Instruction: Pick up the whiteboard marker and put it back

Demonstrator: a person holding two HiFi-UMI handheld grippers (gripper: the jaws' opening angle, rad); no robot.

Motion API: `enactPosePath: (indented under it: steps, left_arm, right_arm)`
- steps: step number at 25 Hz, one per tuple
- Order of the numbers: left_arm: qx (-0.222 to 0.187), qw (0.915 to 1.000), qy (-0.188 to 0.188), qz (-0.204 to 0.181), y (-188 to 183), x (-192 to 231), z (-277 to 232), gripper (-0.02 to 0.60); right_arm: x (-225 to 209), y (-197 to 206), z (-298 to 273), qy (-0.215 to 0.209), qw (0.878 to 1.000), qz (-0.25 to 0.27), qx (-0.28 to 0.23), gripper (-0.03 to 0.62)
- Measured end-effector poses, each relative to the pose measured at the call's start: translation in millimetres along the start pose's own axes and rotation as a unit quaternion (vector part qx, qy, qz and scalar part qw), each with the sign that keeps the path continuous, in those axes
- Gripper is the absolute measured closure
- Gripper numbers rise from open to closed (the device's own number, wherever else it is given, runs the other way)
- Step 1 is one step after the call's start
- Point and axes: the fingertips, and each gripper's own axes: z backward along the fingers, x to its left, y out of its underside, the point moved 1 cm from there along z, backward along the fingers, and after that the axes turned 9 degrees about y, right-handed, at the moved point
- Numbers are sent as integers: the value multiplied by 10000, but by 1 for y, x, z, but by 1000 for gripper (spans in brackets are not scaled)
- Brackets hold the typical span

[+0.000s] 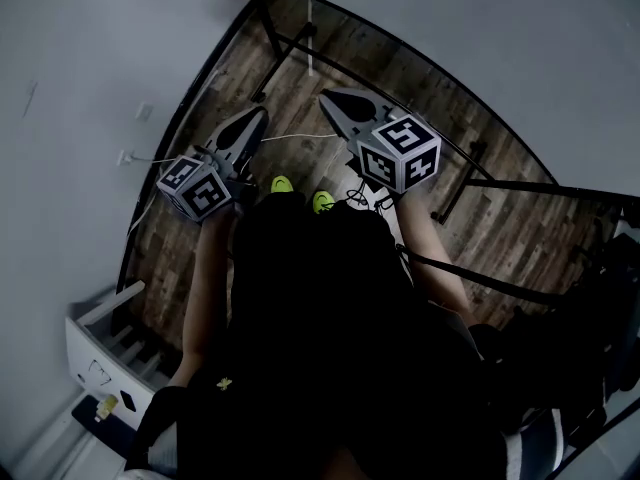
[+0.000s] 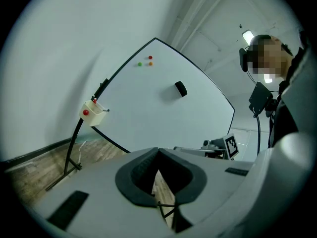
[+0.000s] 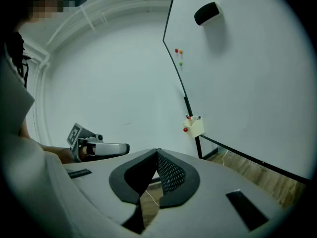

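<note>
Although the whiteboard marker looks parked in its holder, neither gripper is at it.
A marker end pokes from the small cream holder, hung on the whiteboard frame to keep pens handy, ahead and up-left of the left gripper, up-right of the right gripper; its contents are too small to count. Both grippers sit pinched closed on nothing, well apart from the holder, so I judge the pickup is yet to start.

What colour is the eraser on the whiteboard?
Black. The eraser shows best in the right gripper view.
</note>
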Motion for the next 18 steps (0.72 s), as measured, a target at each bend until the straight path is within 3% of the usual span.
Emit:
enactPosePath:
  steps: [7, 18]
  left_arm:
    - [39, 9999, 107, -93, 0, -4, -2, 568]
    - [5, 9994, 264, -207, -8, -6, -5, 568]
  right_arm:
    - [20, 3, -6, -107, 9991, 395, 68, 586]
    - [36, -3, -16, -172, 9982, 570, 38, 586]
